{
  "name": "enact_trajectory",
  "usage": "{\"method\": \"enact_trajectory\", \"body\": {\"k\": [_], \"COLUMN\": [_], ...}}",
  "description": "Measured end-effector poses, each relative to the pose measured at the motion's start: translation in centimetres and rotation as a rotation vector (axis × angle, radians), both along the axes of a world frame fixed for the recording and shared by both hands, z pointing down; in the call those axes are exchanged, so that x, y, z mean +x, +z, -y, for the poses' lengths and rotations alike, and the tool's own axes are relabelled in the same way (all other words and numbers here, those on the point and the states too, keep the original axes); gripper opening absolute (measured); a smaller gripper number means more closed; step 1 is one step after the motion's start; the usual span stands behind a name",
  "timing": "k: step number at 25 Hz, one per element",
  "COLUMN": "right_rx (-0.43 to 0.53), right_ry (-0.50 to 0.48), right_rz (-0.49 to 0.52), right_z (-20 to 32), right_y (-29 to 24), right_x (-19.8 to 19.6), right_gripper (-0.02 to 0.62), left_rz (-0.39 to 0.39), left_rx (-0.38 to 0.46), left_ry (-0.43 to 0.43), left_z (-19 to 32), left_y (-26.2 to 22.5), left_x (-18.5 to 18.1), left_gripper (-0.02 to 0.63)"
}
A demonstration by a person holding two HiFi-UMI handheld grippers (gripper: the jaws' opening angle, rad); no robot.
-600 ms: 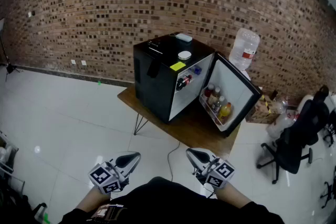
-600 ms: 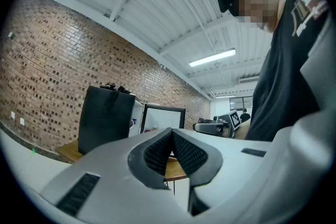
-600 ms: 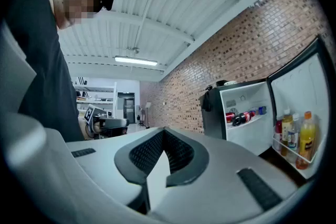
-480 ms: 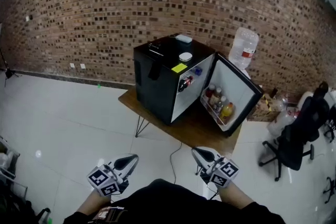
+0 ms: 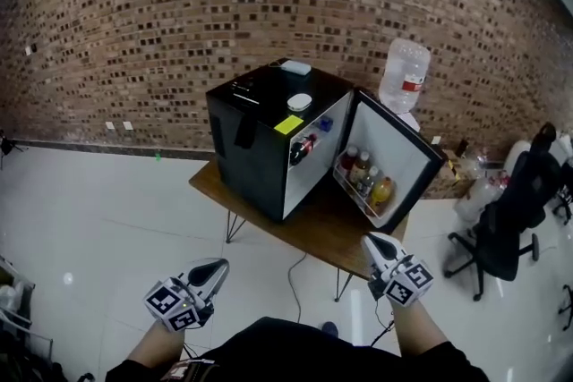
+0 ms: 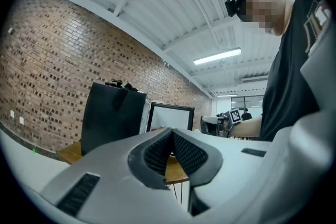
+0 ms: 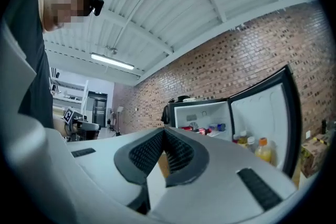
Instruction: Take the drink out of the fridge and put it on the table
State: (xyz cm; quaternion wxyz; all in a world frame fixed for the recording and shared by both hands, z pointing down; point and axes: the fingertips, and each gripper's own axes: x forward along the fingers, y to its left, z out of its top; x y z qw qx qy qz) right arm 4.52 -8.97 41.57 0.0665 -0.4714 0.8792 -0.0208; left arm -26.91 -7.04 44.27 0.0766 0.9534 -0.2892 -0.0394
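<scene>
A black mini fridge (image 5: 260, 143) stands on a low wooden table (image 5: 318, 228) with its door (image 5: 394, 158) swung open to the right. Several drink bottles (image 5: 363, 179) sit in the door shelf, and a red can (image 5: 304, 145) lies on an inner shelf. My left gripper (image 5: 218, 269) is shut and empty, low at the left, well short of the table. My right gripper (image 5: 378, 244) is shut and empty, near the table's front right corner. In the right gripper view the open fridge (image 7: 202, 115) and its door bottles (image 7: 254, 147) lie ahead.
A large water jug (image 5: 405, 76) stands behind the fridge against the brick wall. Small objects (image 5: 300, 101) and a yellow note lie on the fridge top. A black office chair (image 5: 506, 228) is at the right. A cable (image 5: 291, 277) trails on the white floor under the table.
The view has drawn nearer the fridge and shifted right. My right gripper has moved forward and right toward the table's corner. The left gripper has stayed low at the left.
</scene>
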Motion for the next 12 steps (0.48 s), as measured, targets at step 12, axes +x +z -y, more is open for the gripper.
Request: {"method": "enact_trajectory", "body": {"k": [12], "right_rx": [-0.035], "right_ry": [-0.138], "right_rz": [-0.106], "right_z": [6.9], "right_y": [2.8], "right_x": [17.3], "right_gripper": [0.025], "left_rz": [0.232], "left_rx": [0.087], "left_ry": [-0.181], "left_z": [18.7], "left_y": [-1.8], "left_x": [25.8], "left_gripper": [0.000]}}
